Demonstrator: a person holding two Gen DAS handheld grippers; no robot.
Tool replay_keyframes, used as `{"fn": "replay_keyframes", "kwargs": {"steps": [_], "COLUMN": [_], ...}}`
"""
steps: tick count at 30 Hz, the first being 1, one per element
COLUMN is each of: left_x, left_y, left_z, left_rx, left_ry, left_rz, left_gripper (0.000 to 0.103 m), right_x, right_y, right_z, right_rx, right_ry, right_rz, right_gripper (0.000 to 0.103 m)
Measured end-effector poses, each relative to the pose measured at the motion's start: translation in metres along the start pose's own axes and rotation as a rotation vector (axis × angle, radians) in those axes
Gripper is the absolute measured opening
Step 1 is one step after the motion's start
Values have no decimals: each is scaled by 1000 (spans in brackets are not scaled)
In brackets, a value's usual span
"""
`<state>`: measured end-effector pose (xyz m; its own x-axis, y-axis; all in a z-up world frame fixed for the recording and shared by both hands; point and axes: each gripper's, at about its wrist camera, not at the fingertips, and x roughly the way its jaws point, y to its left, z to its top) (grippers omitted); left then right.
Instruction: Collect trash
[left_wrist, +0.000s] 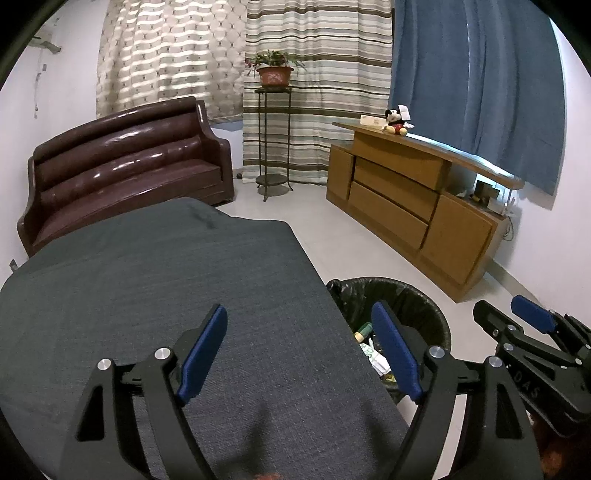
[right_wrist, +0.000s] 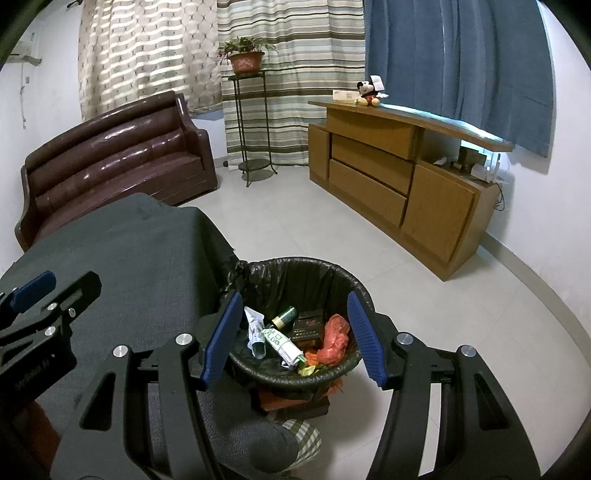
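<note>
**Trash in the lined bin, both grippers empty above it**

Trash (right_wrist: 295, 339) lies in the black-lined bin (right_wrist: 354, 280) that stands on the floor just beside the grey-clothed table (left_wrist: 166, 295). In it show a green bottle (right_wrist: 284, 317), a dark box (right_wrist: 307, 325), a crumpled red bag (right_wrist: 334, 339), a white-and-green carton (right_wrist: 282, 343) and a white tube (right_wrist: 255, 332).

The right gripper (right_wrist: 293, 336) hangs over the bin, tilted down toward it; its jaws are spread wide with nothing between the blue pads (right_wrist: 221, 339), and the trash lies below and between them. The near rim of the bin sits under the jaw tips.

The left gripper (left_wrist: 304, 354) is held above the table's right edge, jaws likewise spread and empty. Bare cloth lies under its left jaw; the bin, partly hidden by the right jaw, lies beneath and beyond it. The two grippers are side by side, near but apart.

Ahead of both jaws, well apart across the tiled floor: a brown sofa (left_wrist: 122, 158) to the left, a plant stand (left_wrist: 273, 140) straight on, a wooden cabinet (left_wrist: 406, 195) with a plush toy (left_wrist: 397, 120) to the right.
</note>
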<state>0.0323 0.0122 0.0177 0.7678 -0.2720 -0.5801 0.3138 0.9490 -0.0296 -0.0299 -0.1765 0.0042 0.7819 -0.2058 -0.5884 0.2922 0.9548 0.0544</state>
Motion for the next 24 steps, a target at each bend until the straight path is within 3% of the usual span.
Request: {"fn": "replay_keyframes", "kwargs": {"steps": [18, 24], "left_x": [5, 17], "left_y": [-1, 15], "left_z": [1, -3], "left_rx": [-7, -33], "left_ry": [5, 68], "left_rz": [-26, 4], "left_gripper": [84, 84], "right_x": [5, 8], "right_y": [1, 5], "right_z": [-7, -12], "right_rx": [-4, -19], "right_ry": [12, 18], "right_rz": [0, 0], "right_gripper": [58, 58]}}
